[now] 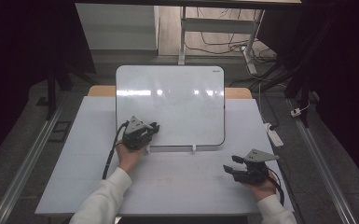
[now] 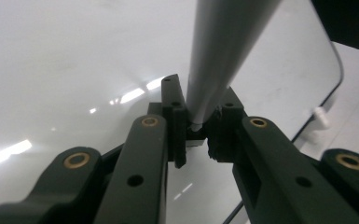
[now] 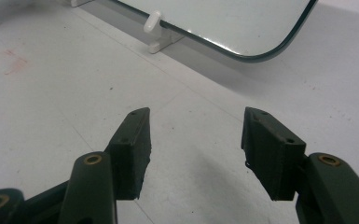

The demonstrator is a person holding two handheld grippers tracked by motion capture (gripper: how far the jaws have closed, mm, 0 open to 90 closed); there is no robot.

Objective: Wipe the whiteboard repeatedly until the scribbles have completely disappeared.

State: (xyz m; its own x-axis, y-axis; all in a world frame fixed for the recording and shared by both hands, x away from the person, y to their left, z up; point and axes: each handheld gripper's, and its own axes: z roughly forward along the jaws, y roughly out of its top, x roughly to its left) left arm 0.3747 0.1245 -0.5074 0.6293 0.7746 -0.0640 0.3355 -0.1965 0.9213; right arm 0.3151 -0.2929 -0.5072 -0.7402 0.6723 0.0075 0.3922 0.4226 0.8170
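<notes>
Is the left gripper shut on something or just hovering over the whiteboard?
Shut. The left gripper clamps a grey marker-like stick between its jaws, over the whiteboard.

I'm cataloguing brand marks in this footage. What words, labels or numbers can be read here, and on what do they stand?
None can be read.
Whiteboard: a small dark mark at its top right corner, too small to read.
Table: a faint reddish smudge, not legible as text.
</notes>
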